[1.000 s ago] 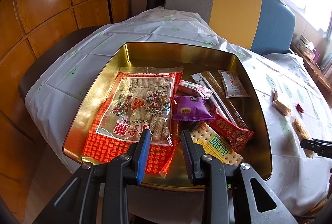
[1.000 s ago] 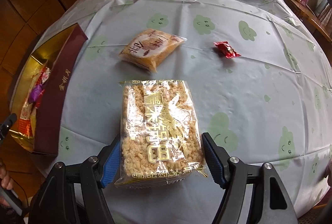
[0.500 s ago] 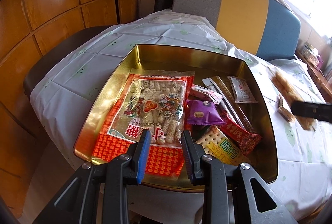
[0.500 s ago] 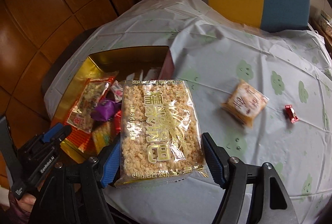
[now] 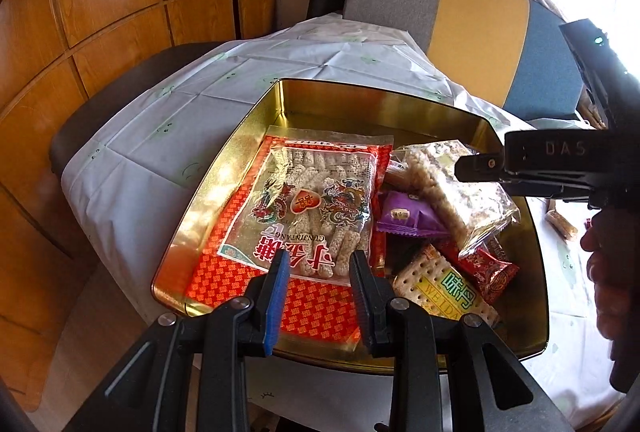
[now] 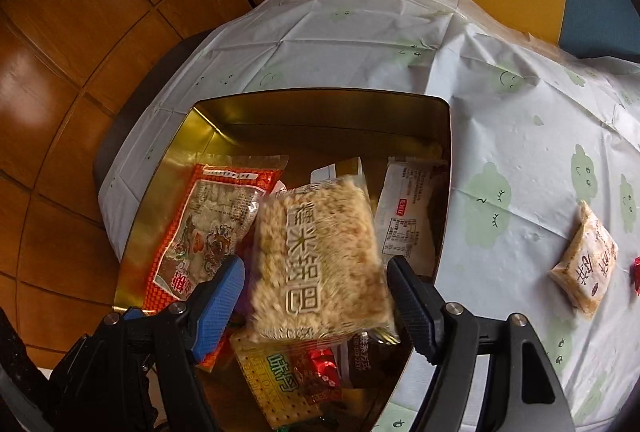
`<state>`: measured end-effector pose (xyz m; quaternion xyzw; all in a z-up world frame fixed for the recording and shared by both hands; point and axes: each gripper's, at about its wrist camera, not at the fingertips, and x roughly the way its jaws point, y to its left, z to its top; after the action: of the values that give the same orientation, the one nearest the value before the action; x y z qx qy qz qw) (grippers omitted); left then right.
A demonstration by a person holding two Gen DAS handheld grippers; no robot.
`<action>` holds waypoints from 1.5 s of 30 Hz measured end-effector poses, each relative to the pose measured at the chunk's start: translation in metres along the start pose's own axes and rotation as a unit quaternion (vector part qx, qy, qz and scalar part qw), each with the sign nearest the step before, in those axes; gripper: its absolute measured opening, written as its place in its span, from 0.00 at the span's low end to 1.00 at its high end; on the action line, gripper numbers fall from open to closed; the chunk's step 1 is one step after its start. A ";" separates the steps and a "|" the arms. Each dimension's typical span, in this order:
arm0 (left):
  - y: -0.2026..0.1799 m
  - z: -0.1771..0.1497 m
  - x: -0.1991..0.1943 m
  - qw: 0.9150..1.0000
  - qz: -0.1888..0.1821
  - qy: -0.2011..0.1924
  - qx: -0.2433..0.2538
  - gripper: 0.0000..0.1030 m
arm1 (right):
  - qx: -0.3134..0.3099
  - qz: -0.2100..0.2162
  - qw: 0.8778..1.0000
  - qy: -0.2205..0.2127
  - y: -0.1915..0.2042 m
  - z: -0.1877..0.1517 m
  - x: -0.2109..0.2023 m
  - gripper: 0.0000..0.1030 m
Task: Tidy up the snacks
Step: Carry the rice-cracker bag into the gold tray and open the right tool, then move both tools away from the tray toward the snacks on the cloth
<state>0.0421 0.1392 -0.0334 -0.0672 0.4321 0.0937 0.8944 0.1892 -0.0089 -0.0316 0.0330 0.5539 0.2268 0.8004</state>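
Rice pack [image 6: 320, 260]: a clear pack of puffed rice, blurred in the right wrist view, at the middle of that frame over the tin; a second ago it was over bare counter cloth, between the same jaws.
Where it lies: in the left wrist view the rice pack [image 5: 452, 192] sits at centre right, tilted on the purple sweet [image 5: 408, 216] and the red sweet [image 5: 486, 270], inside the tin walls.
Right hand-held gripper [image 6: 316, 304]: jaws stand clear on both sides of the pack with a gap showing at each pad, so I read it as released, the pack dropping or just landed; the jaws have barely widened.
Left hand-held gripper [image 5: 318, 296]: jaws partly apart, holding nothing, low in its frame above the red bag [image 5: 308, 216]; it has hardly moved.
Tin [image 5: 360, 92]: gold, open, on the counter cloth; the red bag fills its left half, small packs crowd the right, with the cracker pack [image 5: 444, 288] nearest.
What it means: one more snack looks to be in the tin, though it rests askew on others and may need flattening.
Left to do: the orange pack [image 6: 586, 260] and a red candy [image 6: 636, 274] lie on the cloth at right, well apart from the tin.
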 end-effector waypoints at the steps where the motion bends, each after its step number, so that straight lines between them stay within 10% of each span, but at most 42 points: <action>1: 0.000 0.000 0.000 1.000 0.000 0.000 -0.001 0.30 | -0.001 -0.003 1.000 -0.001 0.001 -0.001 0.001 0.73; 45: -0.040 -0.010 -0.020 0.998 -0.019 -0.009 0.062 0.32 | -0.024 -0.086 0.990 -0.109 -0.064 -0.077 -0.097 0.72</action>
<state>0.0315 0.0960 -0.0224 -0.0195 0.4273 0.0501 0.9025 0.1127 -0.1206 0.0040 -0.0094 0.4583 0.1648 0.8733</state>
